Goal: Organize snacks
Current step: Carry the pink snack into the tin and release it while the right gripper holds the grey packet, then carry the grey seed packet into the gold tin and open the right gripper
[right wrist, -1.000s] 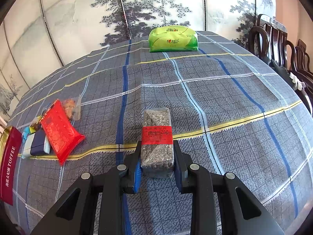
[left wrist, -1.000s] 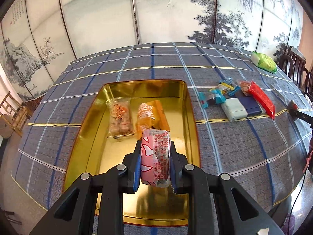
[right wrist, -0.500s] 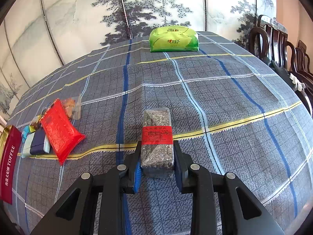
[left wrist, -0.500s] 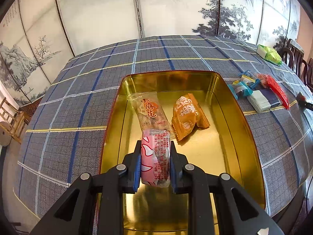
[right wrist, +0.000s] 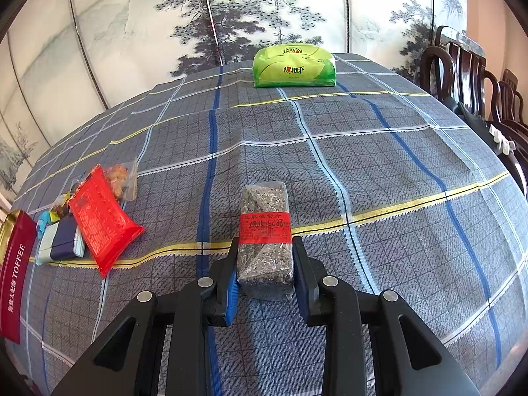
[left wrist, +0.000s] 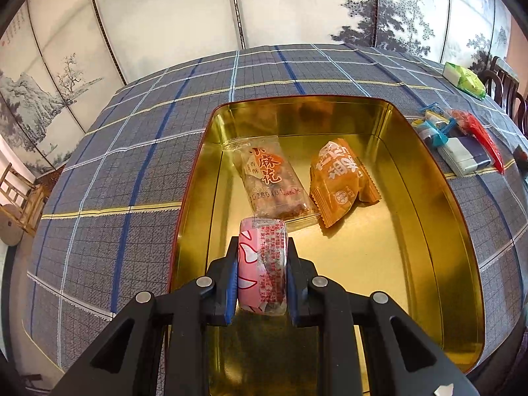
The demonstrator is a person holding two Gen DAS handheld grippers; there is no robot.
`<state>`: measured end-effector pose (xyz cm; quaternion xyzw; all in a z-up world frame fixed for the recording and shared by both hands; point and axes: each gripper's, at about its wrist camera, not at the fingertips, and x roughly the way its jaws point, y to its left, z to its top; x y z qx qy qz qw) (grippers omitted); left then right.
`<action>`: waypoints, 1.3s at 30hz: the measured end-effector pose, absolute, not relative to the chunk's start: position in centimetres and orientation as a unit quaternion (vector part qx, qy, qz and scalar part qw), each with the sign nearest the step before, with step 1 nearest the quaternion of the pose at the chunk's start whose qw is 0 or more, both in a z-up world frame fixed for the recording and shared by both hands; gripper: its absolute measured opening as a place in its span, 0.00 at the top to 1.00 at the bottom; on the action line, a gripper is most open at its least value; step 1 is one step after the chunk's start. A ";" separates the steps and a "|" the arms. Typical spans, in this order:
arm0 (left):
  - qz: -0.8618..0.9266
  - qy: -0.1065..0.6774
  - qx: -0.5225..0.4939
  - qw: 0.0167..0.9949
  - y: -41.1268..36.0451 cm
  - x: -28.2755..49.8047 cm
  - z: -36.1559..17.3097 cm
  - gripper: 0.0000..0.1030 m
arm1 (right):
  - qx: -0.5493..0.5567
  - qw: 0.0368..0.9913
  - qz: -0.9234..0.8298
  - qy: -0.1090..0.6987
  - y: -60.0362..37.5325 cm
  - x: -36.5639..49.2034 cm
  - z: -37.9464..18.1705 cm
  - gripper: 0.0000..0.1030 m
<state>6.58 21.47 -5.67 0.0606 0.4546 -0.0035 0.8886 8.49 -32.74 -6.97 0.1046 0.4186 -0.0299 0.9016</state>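
My left gripper (left wrist: 262, 257) is shut on a pink wrapped snack (left wrist: 263, 264) and holds it over the near left part of a gold tin tray (left wrist: 462, 264). In the tray lie a clear pack with red characters (left wrist: 270, 181) and an orange pack (left wrist: 340, 181). My right gripper (right wrist: 265, 257) is shut on a grey sesame bar with a red label (right wrist: 265, 241), just above the checked tablecloth. A pile of loose snacks, with a red pack (right wrist: 99, 217) and a blue-white pack (right wrist: 61, 242), lies to its left.
A green tissue pack (right wrist: 293, 66) sits at the far side of the table. The tray's red outer wall (right wrist: 15, 274) shows at the left edge of the right wrist view. Dark wooden chairs (right wrist: 478, 76) stand to the right. A painted screen stands behind.
My left gripper has carried the pink snack leftward over the tray, toward the near end of the clear pack. The right gripper and sesame bar have stayed still.
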 end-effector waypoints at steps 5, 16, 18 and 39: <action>-0.003 0.452 0.066 0.889 21.4 6.6 -5.8 0.80 | 0.105 0.902 -0.030 0.419 -32.7 8.5 -7.0 0.71; -0.003 0.425 0.078 0.902 21.1 6.1 -5.4 0.69 | 0.104 0.902 -0.030 0.419 -32.7 8.5 -7.0 0.71; -0.013 0.415 0.065 0.907 21.1 5.6 -4.9 0.69 | 0.105 0.902 -0.030 0.419 -32.7 8.5 -7.0 0.71; 0.039 0.280 -0.097 0.954 22.1 -4.2 -0.3 0.17 | 0.113 0.914 0.025 0.389 -29.2 5.9 -4.1 0.73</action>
